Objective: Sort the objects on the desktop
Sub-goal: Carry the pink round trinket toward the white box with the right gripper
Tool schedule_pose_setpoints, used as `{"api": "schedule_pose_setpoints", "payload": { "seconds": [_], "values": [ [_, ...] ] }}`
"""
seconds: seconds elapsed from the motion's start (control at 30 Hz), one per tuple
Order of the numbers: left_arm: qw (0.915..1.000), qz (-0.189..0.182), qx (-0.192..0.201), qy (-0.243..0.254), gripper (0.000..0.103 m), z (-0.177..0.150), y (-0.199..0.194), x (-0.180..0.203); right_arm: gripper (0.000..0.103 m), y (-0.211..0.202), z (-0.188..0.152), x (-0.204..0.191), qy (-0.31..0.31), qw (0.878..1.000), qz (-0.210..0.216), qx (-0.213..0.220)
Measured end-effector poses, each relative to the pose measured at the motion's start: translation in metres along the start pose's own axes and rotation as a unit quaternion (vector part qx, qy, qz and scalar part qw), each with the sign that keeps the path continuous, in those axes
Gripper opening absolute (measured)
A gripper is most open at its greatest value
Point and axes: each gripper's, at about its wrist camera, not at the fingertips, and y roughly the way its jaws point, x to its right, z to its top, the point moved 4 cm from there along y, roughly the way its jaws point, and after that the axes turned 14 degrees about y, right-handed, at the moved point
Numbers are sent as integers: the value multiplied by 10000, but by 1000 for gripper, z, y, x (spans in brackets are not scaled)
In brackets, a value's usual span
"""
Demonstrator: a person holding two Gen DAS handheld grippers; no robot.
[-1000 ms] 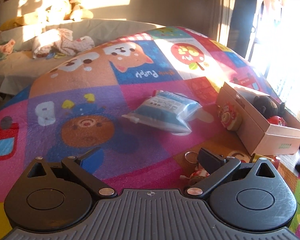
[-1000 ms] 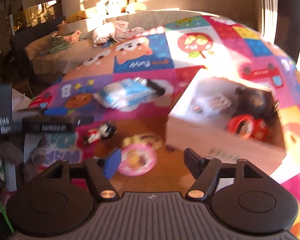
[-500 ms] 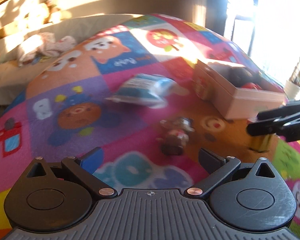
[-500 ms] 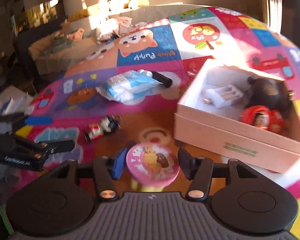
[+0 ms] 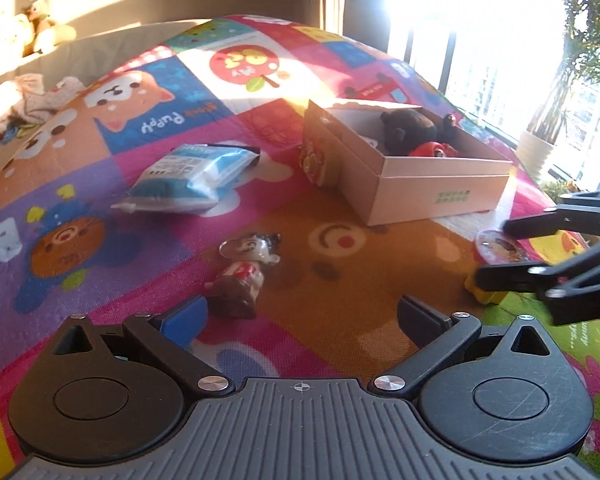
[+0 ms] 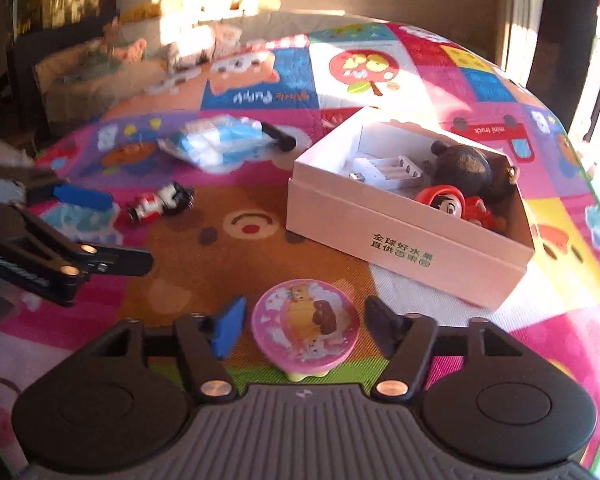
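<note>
Right tongs [image 6: 304, 328] opening around the pink-lidded cup [image 6: 306, 326] — light, rigid, slippery; grip below its rim. Left tongs [image 5: 300, 316] open — figurine [image 5: 244, 276] at eleven o'clock.

light: warm low sun | glare: window [image 5: 480, 40] blown out | edges: fisheye-bent

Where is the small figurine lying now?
In the left wrist view, the figurine lies on the mat, just ahead of the left gripper, near the blue packet.

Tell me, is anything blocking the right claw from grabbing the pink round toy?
No. The pink round toy already sits between the right claw's opening fingers, with nothing visible between them. The pads don't touch it yet.
</note>
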Motion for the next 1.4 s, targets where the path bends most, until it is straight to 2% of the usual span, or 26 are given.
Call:
{"api": "schedule_pose_setpoints", "payload": {
  "seconds": [0.03, 0.13, 0.2, 0.37, 0.47, 0.57, 0.8, 0.93, 1.17, 1.2, 1.3, 1.33, 1.4],
  "values": [
    [10000, 33, -23, -20, 103, 0, 2, -2, 77, -6, -1, 4, 122, 9999, 19, 105],
    [9998, 97, -138, -125, 103, 1, 10, -6, 81, -25, -9, 17, 507, 9977, -110, 440],
    [9994, 13, -185, -285, 103, 2, 15, -7, 83, -35, -18, 24, 737, 9953, -209, 594],
    [9971, -194, -300, -676, 103, 6, 24, -4, 85, -43, -48, 36, 1283, 9882, -357, 754],
    [9961, -224, -316, -788, 103, 8, 24, 0, 85, -37, -61, 40, 1533, 9848, -413, 698],
    [9971, -126, -338, -675, 103, 13, 30, 2, 89, -39, -59, 44, 1661, 9819, -368, 828],
    [9975, 95, -259, -645, 103, 33, 66, -17, 91, -37, -61, 44, 1677, 9822, -265, 805],
    [9983, 164, -235, -507, 103, 43, 81, -22, 98, -38, -61, 47, 1802, 9798, -237, 837],
    [9983, 506, -189, -224, 103, 49, 87, -17, 99, -36, -61, 48, 1890, 9786, -197, 791],
    [9981, 552, -209, -194, 101, 48, 88, -17, 99, -36, -61, 48, 1901, 9785, -190, 780],
    [9969, 721, -311, -101, 76, 46, 88, -18, 99, -34, -61, 49, 1919, 9784, -190, 745],
    [9966, 769, -281, -89, 71, 45, 86, -19, 99, -34, -61, 49, 1922, 9784, -194, 739],
    [9971, 704, -264, -145, 70, 44, 81, -22, 99, -34, -61, 49, 1923, 9784, -207, 728]
  ]
}}
